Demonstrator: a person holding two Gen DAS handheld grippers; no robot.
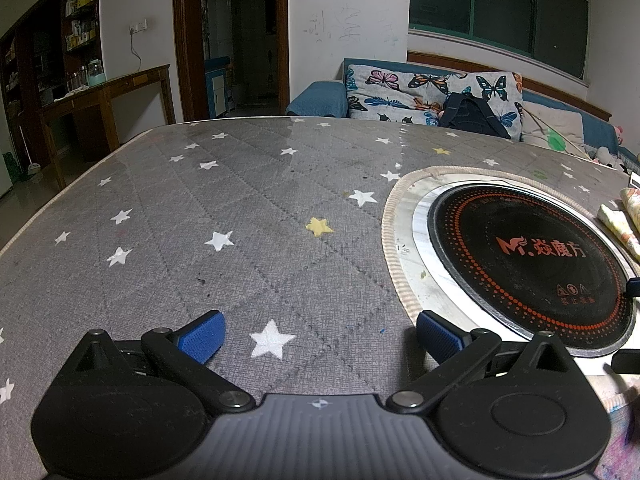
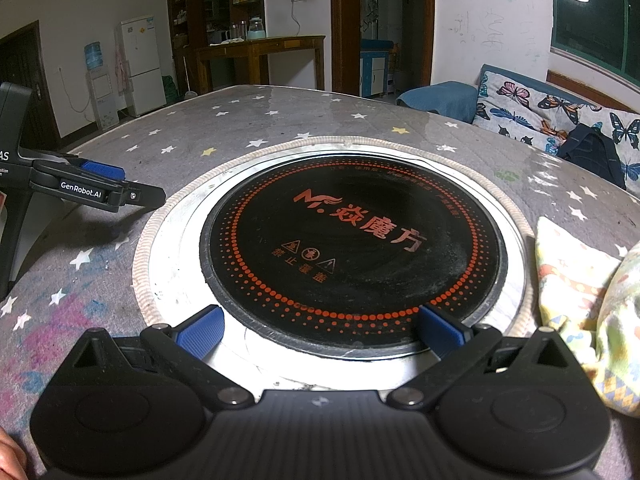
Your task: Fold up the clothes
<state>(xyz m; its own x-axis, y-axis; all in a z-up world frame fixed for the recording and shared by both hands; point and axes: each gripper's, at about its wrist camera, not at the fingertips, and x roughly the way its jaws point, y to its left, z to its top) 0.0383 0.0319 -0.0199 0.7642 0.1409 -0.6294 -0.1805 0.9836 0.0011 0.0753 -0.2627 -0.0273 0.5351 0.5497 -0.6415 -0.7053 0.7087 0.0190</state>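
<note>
A pale yellow patterned garment (image 2: 588,304) lies bunched on the table at the right, beside the round cooktop (image 2: 352,248). Its edge also shows at the far right of the left wrist view (image 1: 622,222). My left gripper (image 1: 320,338) is open and empty, low over the grey star-print tablecloth (image 1: 224,208). My right gripper (image 2: 320,330) is open and empty over the near rim of the cooktop, with the garment to its right. The left gripper also shows from the side at the left of the right wrist view (image 2: 100,184).
The black induction cooktop (image 1: 532,264) with red dots is set in the table inside a braided ring. A sofa with butterfly cushions (image 1: 432,92) and a dark garment (image 1: 474,114) stands behind the table. A wooden desk (image 1: 108,92) stands at the back left.
</note>
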